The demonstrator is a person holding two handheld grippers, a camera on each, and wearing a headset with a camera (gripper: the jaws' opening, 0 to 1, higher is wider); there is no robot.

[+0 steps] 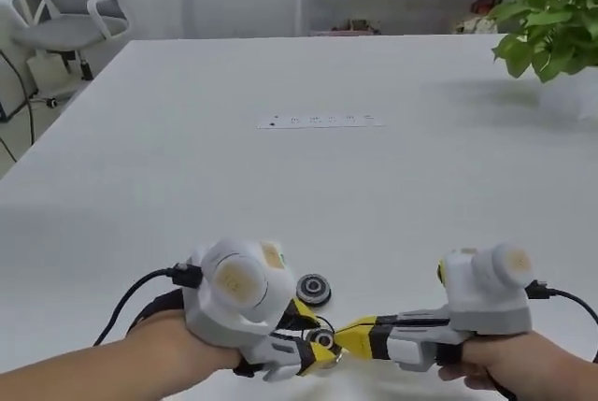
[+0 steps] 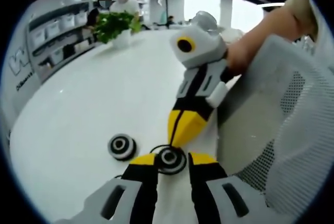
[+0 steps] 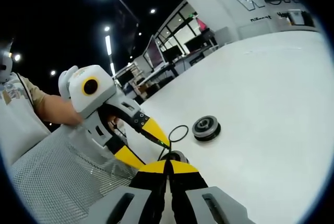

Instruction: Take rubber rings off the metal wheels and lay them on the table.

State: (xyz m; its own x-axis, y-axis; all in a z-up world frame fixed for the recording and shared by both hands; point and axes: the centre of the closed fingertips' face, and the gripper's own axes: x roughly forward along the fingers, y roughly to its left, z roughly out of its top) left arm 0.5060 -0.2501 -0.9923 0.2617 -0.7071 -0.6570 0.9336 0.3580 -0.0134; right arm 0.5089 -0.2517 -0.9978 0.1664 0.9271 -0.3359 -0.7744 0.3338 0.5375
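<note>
L tongs [image 2: 172,159] clamp a wheel [image 2: 170,160], btm centre. R tongs [image 3: 168,164] pinched tight on its ring [image 3: 178,133], just above. 2nd wheel [image 1: 313,289] lies on tabletop [image 1: 355,195], low centre.

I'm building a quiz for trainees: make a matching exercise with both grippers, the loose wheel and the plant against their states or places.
1 left gripper
2 right gripper
3 loose wheel
4 plant

A shut on the rubber ring
B flat on the table
C at the table's far right
D shut on a wheel

Pairs: 1-D, 2-A, 3-B, 4-C
</note>
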